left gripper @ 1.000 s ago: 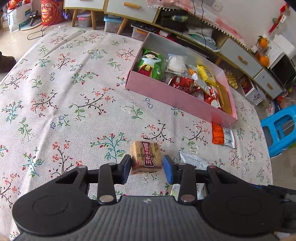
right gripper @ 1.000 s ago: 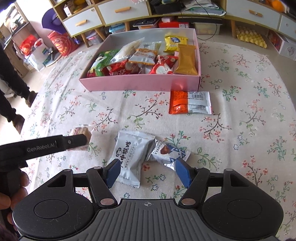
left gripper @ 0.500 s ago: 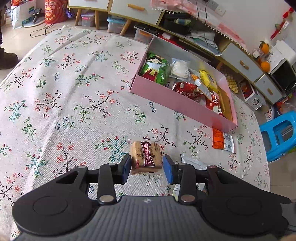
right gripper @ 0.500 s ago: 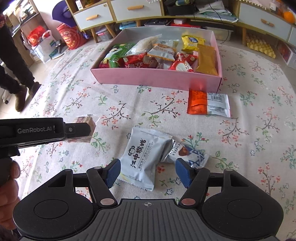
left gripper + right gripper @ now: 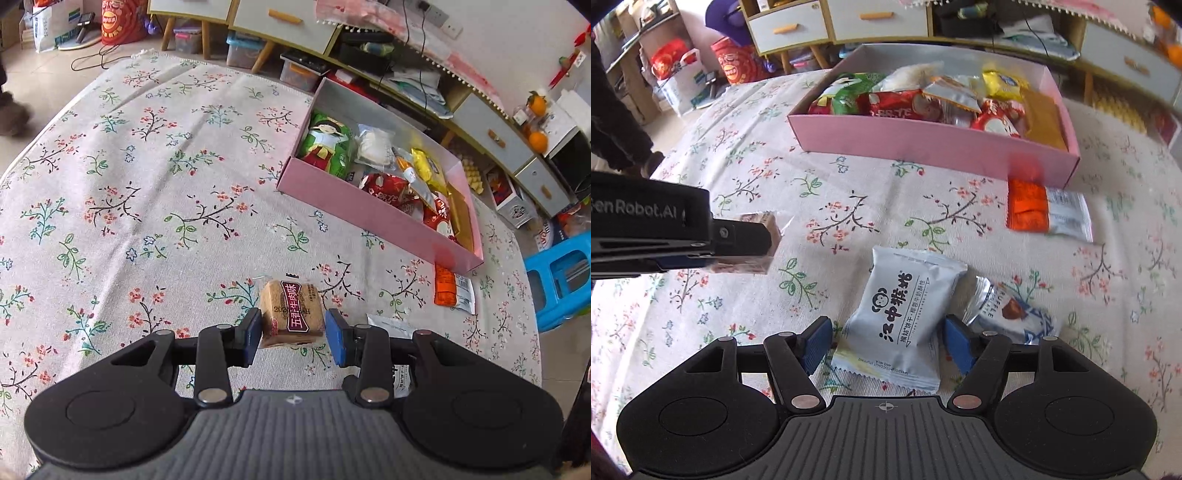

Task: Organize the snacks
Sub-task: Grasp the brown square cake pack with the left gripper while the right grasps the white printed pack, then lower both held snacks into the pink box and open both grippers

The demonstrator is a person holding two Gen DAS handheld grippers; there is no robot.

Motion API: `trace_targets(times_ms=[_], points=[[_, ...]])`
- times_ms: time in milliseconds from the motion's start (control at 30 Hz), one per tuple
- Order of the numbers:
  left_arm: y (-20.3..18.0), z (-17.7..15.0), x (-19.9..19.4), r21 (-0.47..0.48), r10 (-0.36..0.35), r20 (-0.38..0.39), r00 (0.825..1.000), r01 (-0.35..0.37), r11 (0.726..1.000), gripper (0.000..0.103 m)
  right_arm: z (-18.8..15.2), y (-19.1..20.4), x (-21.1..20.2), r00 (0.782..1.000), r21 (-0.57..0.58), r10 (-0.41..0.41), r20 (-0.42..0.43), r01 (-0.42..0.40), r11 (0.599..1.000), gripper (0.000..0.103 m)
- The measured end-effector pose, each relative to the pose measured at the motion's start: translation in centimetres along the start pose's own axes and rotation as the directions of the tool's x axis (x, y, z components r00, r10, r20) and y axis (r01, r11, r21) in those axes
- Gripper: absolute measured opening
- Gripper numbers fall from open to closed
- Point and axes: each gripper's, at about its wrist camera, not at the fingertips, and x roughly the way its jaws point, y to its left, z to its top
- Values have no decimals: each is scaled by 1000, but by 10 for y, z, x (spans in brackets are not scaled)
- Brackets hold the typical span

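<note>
My left gripper is shut on a brown wrapped cake snack and holds it above the floral tablecloth; it also shows in the right wrist view. My right gripper is open, its jaws on either side of a pale blue biscuit packet that lies on the cloth. A small blue-and-silver truffle packet lies just right of it. The pink box holds several snacks; it shows in the right wrist view too.
An orange-and-white packet lies by the box's near right corner, also in the left wrist view. A blue stool stands off the table's right edge. Cabinets and clutter lie beyond the table.
My left gripper has lifted the brown cake snack off the cloth. My right gripper has moved down and forward so the pale blue packet lies between its open jaws.
</note>
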Motion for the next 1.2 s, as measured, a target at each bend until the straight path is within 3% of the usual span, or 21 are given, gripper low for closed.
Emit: trace_targets(times_ms=[200, 567, 1200], points=[[0, 1, 0, 2, -2, -2, 1000, 2, 1000, 35, 2, -4, -4, 1000, 2, -9, -9, 9, 1000, 51], [0, 3, -6, 11, -10, 18, 1000, 9, 1000, 35, 10, -2, -29, 998, 8, 43, 43, -43, 999, 51], [-11, 22, -13, 39, -38, 73, 997, 35, 999, 35, 43, -47, -52, 992, 115, 48, 120, -62, 991, 51]])
